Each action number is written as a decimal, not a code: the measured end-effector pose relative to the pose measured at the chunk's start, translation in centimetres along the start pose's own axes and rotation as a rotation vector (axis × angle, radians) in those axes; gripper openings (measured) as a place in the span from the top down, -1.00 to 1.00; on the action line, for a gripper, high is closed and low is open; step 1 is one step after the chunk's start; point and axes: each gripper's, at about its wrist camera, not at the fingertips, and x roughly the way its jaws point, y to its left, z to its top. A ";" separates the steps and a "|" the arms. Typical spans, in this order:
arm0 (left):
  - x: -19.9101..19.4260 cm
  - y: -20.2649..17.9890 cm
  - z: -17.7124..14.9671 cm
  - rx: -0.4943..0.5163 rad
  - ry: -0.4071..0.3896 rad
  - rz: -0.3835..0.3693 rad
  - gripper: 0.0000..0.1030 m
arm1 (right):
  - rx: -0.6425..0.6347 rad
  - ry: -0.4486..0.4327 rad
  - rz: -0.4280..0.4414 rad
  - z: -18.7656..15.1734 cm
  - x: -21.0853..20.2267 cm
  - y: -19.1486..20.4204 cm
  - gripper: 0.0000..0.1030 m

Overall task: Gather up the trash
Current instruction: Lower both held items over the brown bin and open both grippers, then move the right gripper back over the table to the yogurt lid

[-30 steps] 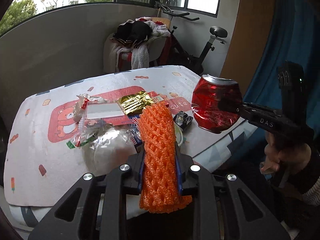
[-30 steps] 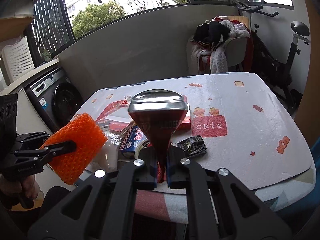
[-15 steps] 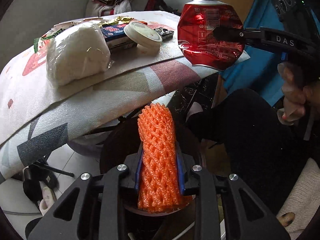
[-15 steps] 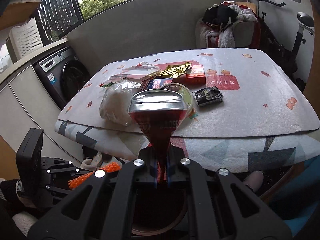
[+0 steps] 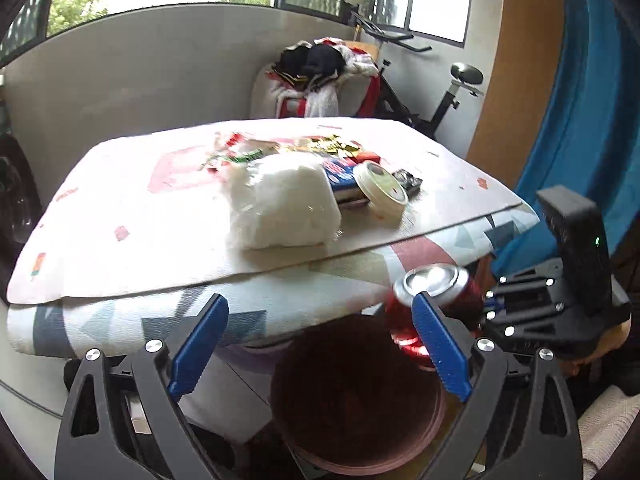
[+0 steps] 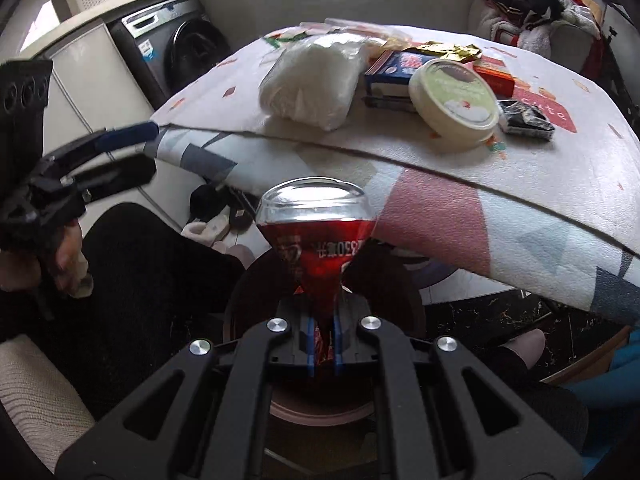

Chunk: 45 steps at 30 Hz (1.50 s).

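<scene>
Crushed red can (image 6: 316, 240) upright (rim up) in right tongs (image 6: 323, 344)

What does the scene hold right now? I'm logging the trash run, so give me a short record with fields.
left gripper: jaws opening, nothing between them
right gripper: jaws shut on crushed red can
bin: round, dark inside, on the floor below the table edge, under both grippers
table: bears white bag, round tub, blue box, gold wrapper, black wrapper
</scene>
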 end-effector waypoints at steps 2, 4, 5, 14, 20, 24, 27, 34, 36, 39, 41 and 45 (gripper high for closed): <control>-1.0 0.7 0.1 -0.017 -0.039 0.036 -0.81 | -0.038 0.038 0.014 0.3 1.6 1.0 0.80; -1.6 1.5 -0.3 -0.039 -0.066 0.061 -0.83 | -0.051 0.073 0.022 0.7 3.4 1.5 0.80; -1.8 1.9 -0.6 -0.052 -0.071 0.070 -0.84 | -0.050 0.089 0.019 0.8 4.3 1.6 0.80; -0.4 3.5 -1.3 -0.106 0.008 0.108 -0.85 | 0.035 0.289 -0.021 -0.9 9.7 0.3 0.79; 0.1 3.4 -1.5 -0.106 0.019 0.110 -0.85 | 0.066 0.351 -0.040 -1.6 10.9 -0.1 0.68; 0.2 3.5 -1.6 -0.115 0.026 0.113 -0.85 | 0.070 0.353 -0.051 -1.8 10.7 -0.4 0.65; 0.3 3.6 -1.6 -0.125 0.028 0.115 -0.85 | 0.060 0.309 -0.070 -1.6 9.9 -0.2 0.12; 0.2 4.1 -1.6 -0.154 0.029 0.123 -0.85 | 0.025 0.082 -0.112 -1.0 5.5 0.1 -0.87; 0.2 4.2 -1.6 -0.163 0.030 0.124 -0.85 | 0.036 0.029 -0.130 -0.8 4.5 -0.1 -0.88; 0.2 4.3 -1.6 -0.170 0.027 0.126 -0.85 | 0.064 -0.043 -0.146 -0.6 3.1 -0.6 -0.89; 0.1 4.3 -1.6 -0.171 0.025 0.127 -0.85 | 0.083 -0.088 -0.165 -0.5 2.2 -1.1 -0.89; 0.2 4.3 -1.5 -0.172 0.028 0.129 -0.85 | 0.143 -0.170 -0.167 0.0 0.3 -2.4 -0.89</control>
